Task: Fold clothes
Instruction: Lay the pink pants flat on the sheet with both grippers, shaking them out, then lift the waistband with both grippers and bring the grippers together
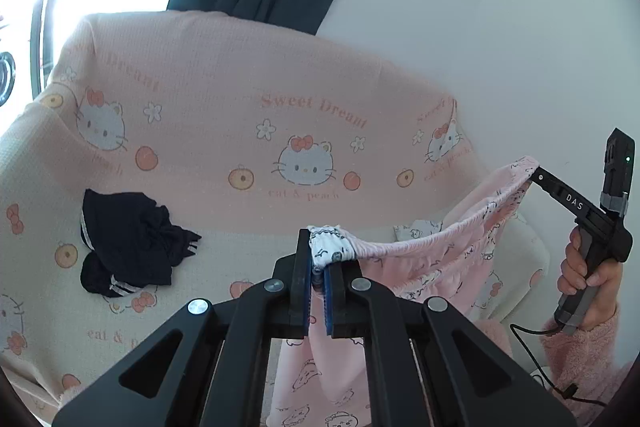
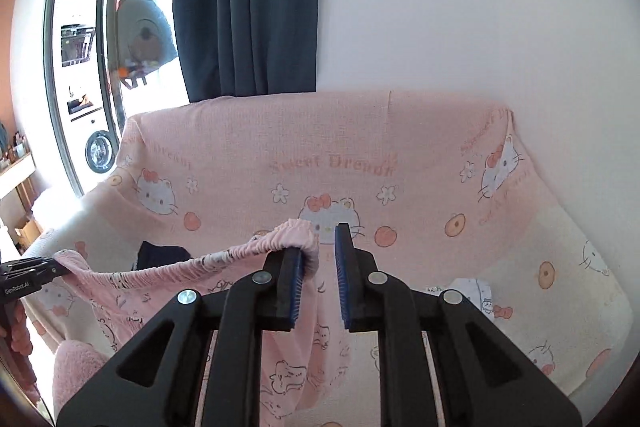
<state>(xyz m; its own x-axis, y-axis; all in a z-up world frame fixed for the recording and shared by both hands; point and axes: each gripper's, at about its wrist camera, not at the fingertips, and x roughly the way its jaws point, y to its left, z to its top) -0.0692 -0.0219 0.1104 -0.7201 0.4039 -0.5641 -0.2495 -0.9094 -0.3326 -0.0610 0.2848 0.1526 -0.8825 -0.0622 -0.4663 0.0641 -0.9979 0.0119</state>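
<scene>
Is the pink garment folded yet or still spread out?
Spread, not folded: the pink garment hangs by its waistband between the left gripper and right gripper.

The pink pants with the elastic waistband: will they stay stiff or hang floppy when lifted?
Probably floppy: the pink pants sag between the left gripper and right gripper. Likely light, the fabric looking thin. With the right jaws open, that end may slip.

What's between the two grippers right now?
The pink garment's elastic waistband sags between left gripper and right gripper, nothing else; clearest in the left wrist view.
</scene>
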